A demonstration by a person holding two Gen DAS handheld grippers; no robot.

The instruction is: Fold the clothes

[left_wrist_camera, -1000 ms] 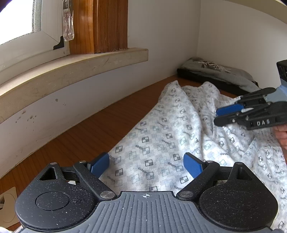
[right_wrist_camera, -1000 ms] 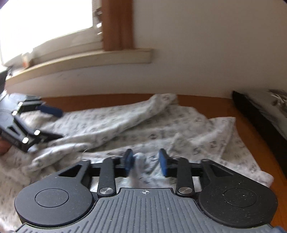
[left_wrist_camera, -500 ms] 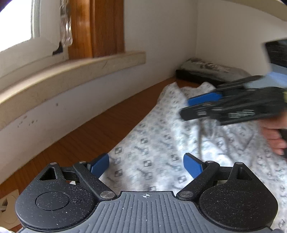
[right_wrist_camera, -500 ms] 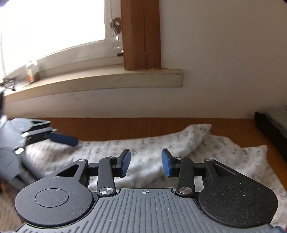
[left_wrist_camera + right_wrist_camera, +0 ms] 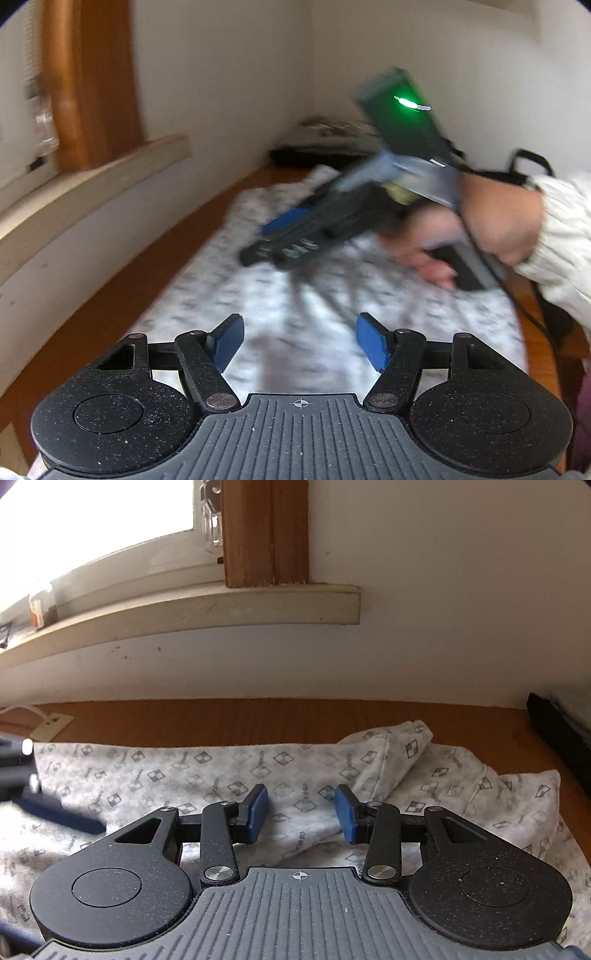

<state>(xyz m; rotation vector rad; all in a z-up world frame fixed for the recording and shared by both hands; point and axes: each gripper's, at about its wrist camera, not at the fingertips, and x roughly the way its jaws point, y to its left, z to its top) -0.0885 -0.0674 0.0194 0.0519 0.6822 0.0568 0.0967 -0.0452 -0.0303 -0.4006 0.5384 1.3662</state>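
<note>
We are seeing the patterned garment [image 5: 221, 775] lying lengthwise along the wall on the wooden table [image 5: 258, 720]. Our left gripper [image 5: 299, 343] is closing above the cloth, gripping nothing; our right gripper [image 5: 301, 812] is hovering half-open and empty.

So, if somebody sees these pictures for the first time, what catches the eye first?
Probably the white patterned garment, spread across the brown wooden surface below the window sill. Next, in the left wrist view, the blurred right tongs, with a green light on the device above them, held over the cloth by a hand.

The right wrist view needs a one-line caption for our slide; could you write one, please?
Right gripper open above a patterned white garment spread on a wooden surface below a window sill.
</note>
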